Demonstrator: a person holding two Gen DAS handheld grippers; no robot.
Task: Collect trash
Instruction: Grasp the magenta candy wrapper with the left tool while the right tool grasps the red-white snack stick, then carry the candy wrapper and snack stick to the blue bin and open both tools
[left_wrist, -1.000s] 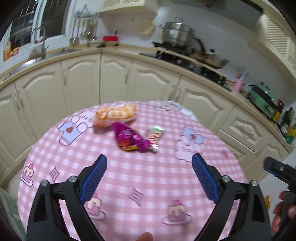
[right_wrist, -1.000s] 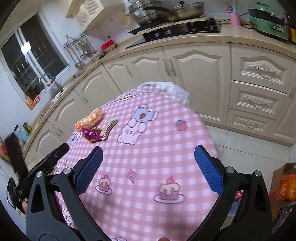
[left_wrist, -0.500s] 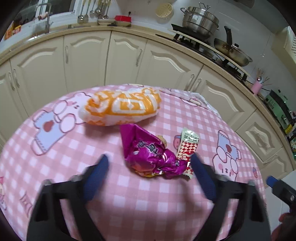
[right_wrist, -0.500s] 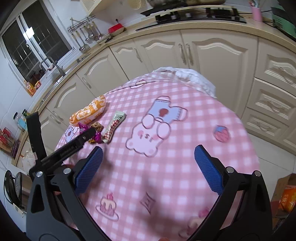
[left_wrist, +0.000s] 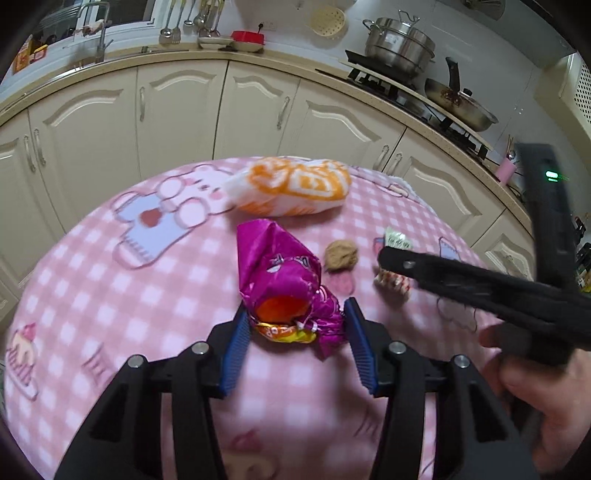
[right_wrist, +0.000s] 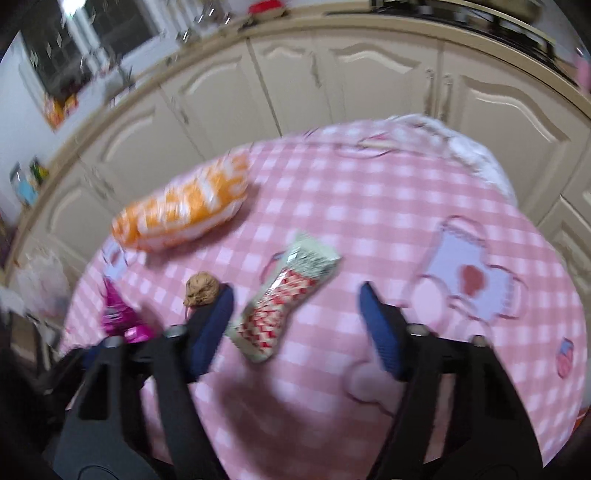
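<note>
On the pink checked tablecloth (left_wrist: 110, 295) lie an orange-and-white snack bag (left_wrist: 295, 188), a crumpled magenta wrapper (left_wrist: 280, 273), a small brown paper ball (left_wrist: 341, 254) and a red-and-white wrapper (right_wrist: 288, 295). My left gripper (left_wrist: 295, 308) is closing. Its blue pads touch both sides of the magenta wrapper's near end. My right gripper (right_wrist: 295, 290) is closing too, low over the red-and-white wrapper. That wrapper lies by the left pad, with a wide gap to the right pad. The brown ball (right_wrist: 202, 291) sits just beyond the left fingertip. In the left wrist view a right-gripper finger (left_wrist: 461, 284) hides part of that wrapper.
Cream cabinets (left_wrist: 184, 118) curve behind the table. A stove with a steel pot (left_wrist: 399, 48) and a pan stands at the back right, a sink tap (left_wrist: 99, 33) at the back left. A hand (left_wrist: 546, 406) holds the right gripper. The table's far edge drops off past the snack bag (right_wrist: 184, 210).
Both grippers came down toward the table and narrowed. The left one now brackets the magenta wrapper. The right one swung left until the red-and-white wrapper lay between its fingers.
</note>
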